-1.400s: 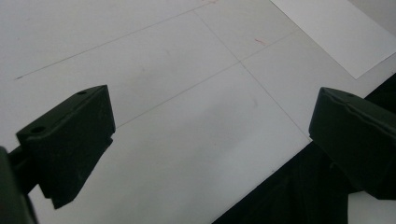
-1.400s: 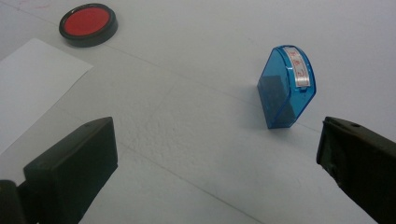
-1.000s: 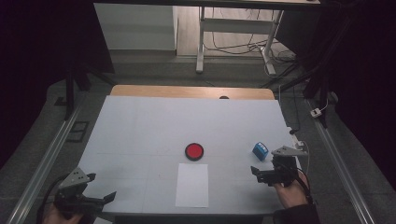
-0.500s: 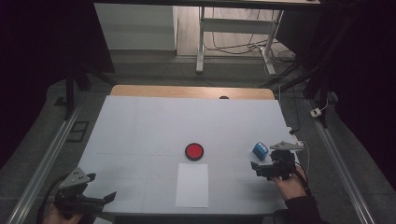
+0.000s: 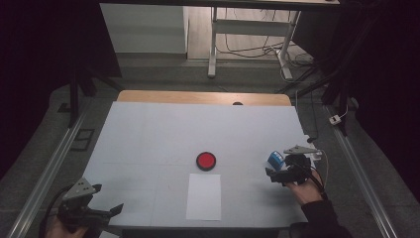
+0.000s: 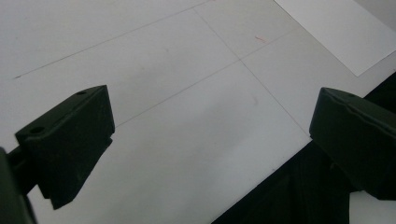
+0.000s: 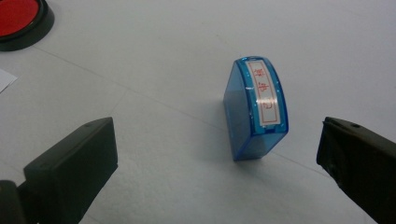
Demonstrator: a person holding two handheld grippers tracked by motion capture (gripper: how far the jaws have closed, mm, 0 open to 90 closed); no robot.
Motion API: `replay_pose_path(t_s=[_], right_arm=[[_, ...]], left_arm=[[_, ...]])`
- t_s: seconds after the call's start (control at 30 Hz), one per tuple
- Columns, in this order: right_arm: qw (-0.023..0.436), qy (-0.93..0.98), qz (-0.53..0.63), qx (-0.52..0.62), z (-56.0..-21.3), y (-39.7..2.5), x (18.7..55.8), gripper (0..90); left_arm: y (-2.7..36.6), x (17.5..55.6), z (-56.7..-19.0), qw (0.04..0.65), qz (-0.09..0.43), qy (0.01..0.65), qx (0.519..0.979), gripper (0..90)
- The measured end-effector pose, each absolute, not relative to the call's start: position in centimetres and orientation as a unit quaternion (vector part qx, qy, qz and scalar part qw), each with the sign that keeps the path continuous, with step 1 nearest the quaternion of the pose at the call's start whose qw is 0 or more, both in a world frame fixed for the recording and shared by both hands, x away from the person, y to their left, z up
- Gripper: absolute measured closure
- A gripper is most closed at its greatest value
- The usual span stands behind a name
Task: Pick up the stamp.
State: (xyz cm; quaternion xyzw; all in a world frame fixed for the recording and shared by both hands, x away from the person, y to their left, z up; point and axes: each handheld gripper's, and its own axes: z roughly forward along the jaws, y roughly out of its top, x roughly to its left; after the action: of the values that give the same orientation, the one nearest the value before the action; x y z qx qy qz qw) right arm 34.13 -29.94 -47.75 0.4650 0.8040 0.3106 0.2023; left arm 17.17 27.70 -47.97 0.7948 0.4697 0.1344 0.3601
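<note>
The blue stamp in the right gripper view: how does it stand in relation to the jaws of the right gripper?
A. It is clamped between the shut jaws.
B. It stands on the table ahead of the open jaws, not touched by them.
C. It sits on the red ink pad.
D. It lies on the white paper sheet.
B: the blue stamp stands free on the table, ahead of the right gripper, whose jaws are wide apart and clear of it.
</note>
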Motion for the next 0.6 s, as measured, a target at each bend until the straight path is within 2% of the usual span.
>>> replay_pose_path(t_s=[0.6], right_arm=[[0.205, 0.807, 0.295, 0.469, -48.2, -30.4, 37.1, 0.0]], left_arm=[[27.7, 17.2, -48.0, 0.360, 0.132, 0.470, 0.795, 0.2]])
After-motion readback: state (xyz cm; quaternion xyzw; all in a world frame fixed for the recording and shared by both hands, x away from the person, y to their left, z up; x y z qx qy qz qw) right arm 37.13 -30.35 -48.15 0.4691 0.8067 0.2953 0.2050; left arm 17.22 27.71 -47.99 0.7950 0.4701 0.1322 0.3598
